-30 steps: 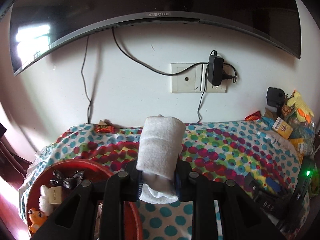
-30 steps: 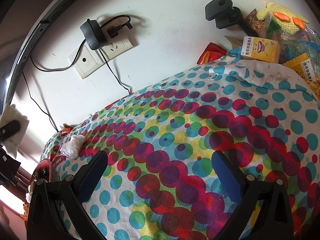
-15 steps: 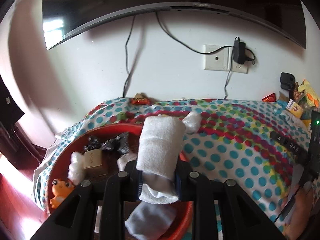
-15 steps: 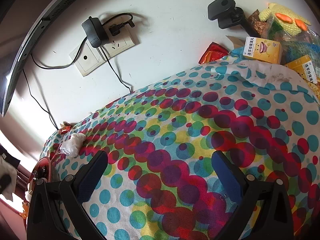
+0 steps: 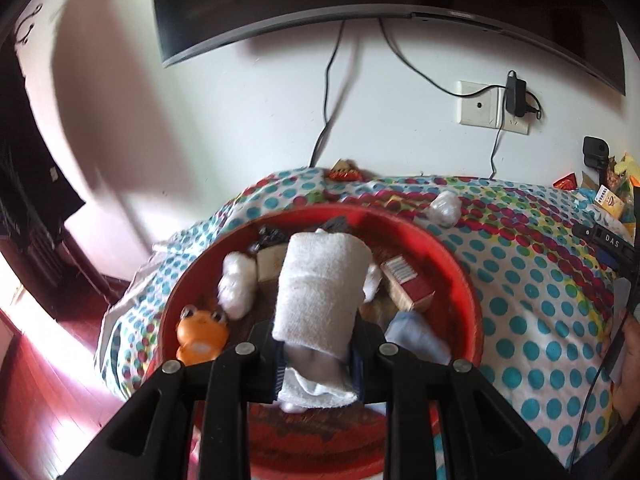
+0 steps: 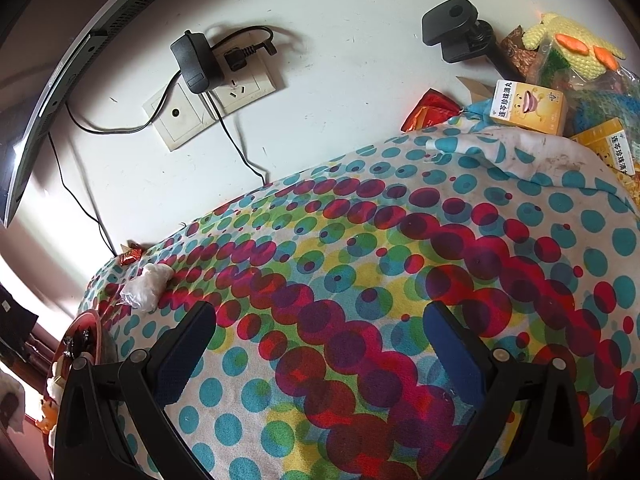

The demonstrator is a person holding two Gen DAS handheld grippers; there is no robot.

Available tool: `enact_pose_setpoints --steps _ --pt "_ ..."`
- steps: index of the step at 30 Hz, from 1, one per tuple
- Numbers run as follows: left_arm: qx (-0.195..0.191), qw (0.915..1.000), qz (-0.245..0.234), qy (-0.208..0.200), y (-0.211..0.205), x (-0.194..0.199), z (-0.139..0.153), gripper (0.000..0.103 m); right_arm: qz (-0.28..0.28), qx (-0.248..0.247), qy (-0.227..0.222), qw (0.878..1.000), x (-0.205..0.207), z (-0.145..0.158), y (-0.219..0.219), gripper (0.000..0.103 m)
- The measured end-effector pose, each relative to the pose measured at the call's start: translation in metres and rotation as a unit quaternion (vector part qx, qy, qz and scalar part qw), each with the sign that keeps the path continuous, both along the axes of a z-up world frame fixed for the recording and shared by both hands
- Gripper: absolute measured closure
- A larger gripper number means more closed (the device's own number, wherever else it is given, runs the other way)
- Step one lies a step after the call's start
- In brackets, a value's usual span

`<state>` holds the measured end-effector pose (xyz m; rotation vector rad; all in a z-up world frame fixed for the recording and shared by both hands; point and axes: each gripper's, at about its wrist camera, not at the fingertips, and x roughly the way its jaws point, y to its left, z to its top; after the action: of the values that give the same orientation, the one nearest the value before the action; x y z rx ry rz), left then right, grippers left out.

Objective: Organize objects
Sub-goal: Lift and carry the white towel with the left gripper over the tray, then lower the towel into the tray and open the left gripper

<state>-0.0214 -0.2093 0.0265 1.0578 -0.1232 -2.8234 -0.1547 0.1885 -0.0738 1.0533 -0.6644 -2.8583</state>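
Firmly clamped, the left gripper (image 5: 318, 364) pinches a rolled white towel (image 5: 320, 294) near its lower end; the roll's long axis runs along the fingers, its rounded free end pointing forward toward the wall, the pinched end hanging loose below the pads. The roll hangs over a red basin (image 5: 460, 276), above its middle. Inside the basin, left wrist view only: an orange frog toy (image 5: 201, 334) near the left rim, a white wad (image 5: 237, 284) just beyond it, a tan block (image 5: 270, 266) half hidden behind the towel, a red-and-white carton (image 5: 408, 284) tilted to the right of the roll, a pale blue cloth (image 5: 418, 338) against the near right wall, and small black items (image 5: 270, 236) at the far side, too blurred to name. The basin sits at the left end of a polka-dot cloth (image 5: 532, 300); a crumpled plastic wad (image 5: 444, 208) lies just past the far rim, and a small red wrapper (image 5: 344, 171) sits at the cloth's far edge by the wall. The right gripper (image 6: 320, 350) hovers with its blue-padded fingers (image 6: 186, 354) spread wide, holding nothing, low over the middle of the cloth. That view alone shows the right far corner clearly: a yellow medicine box (image 6: 528, 107), a knitted yellow toy (image 6: 572, 46), a black clip mount (image 6: 456, 28), and a wall socket (image 6: 216, 96) with an adapter. It catches only a sliver of the basin at the far left edge.
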Motion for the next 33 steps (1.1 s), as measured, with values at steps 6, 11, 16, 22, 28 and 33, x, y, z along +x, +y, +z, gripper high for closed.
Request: enact_pose_setpoints --steps 6,11,16,22,28,33 --pt "0.024 0.9990 0.037 -0.009 -0.046 0.043 -0.009 0.078 0.002 0.001 0.000 1.000 0.001 0.000 0.003 0.000" --pt "0.041 0.9957 0.082 -0.015 -0.084 0.062 -0.014 0.078 0.001 0.000 0.000 1.000 0.000 0.000 0.000 0.000" --pt "0.047 0.9943 0.092 -0.026 -0.094 0.060 -0.022 0.078 0.002 0.001 0.000 1.000 0.001 0.000 0.002 0.000" --pt "0.062 0.9951 0.063 -0.044 -0.073 0.048 -0.033 0.078 0.002 0.002 0.000 1.000 0.001 0.000 0.002 0.000" --pt "0.072 0.9919 0.081 -0.067 -0.071 0.025 -0.048 0.078 0.001 0.004 -0.001 1.000 0.002 0.000 0.002 0.000" --pt "0.081 0.9898 0.081 -0.085 -0.062 0.006 -0.061 0.078 -0.001 0.006 -0.002 1.000 0.002 -0.001 0.001 0.000"
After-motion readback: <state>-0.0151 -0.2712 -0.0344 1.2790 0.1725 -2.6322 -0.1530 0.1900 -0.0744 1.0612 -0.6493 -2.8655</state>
